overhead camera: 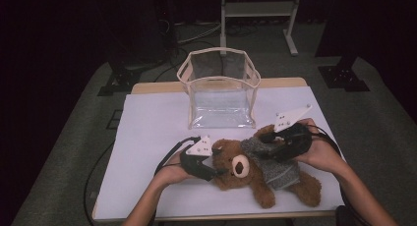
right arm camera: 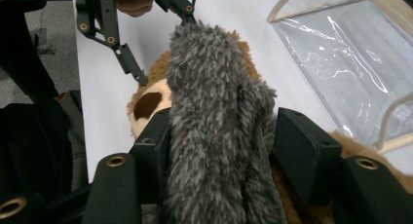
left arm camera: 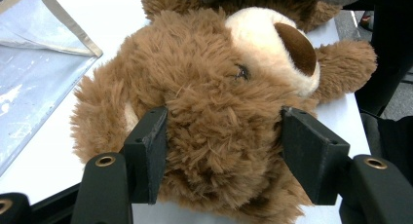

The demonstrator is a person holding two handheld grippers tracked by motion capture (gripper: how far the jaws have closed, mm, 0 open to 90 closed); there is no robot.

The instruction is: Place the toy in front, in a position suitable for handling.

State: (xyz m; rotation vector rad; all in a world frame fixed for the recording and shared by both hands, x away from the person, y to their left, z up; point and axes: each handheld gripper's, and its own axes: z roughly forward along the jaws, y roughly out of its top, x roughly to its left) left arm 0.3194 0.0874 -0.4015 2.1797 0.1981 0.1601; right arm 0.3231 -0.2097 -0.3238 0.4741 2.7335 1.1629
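The teddy bear [overhead camera: 255,169] lies on the white surface [overhead camera: 147,132], near the clear bag [overhead camera: 221,88]; left gripper [overhead camera: 212,173] fingers [left arm camera: 146,151] clamp its head; right gripper [overhead camera: 268,137] fingers [right arm camera: 302,151] clamp its grey sweater [right arm camera: 214,126]. Risk: sweater fabric may slip or stretch, dropping the torso. The left gripper view shows the stitched eye [left arm camera: 242,73]; the high view shows the legs.

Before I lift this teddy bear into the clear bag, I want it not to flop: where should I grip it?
Grip the teddy bear at two places, as it lies on its back: the head from its left end, jaws across the skull, and the grey vest at the chest from the right. The soft fur gives, so broad parts hold best.
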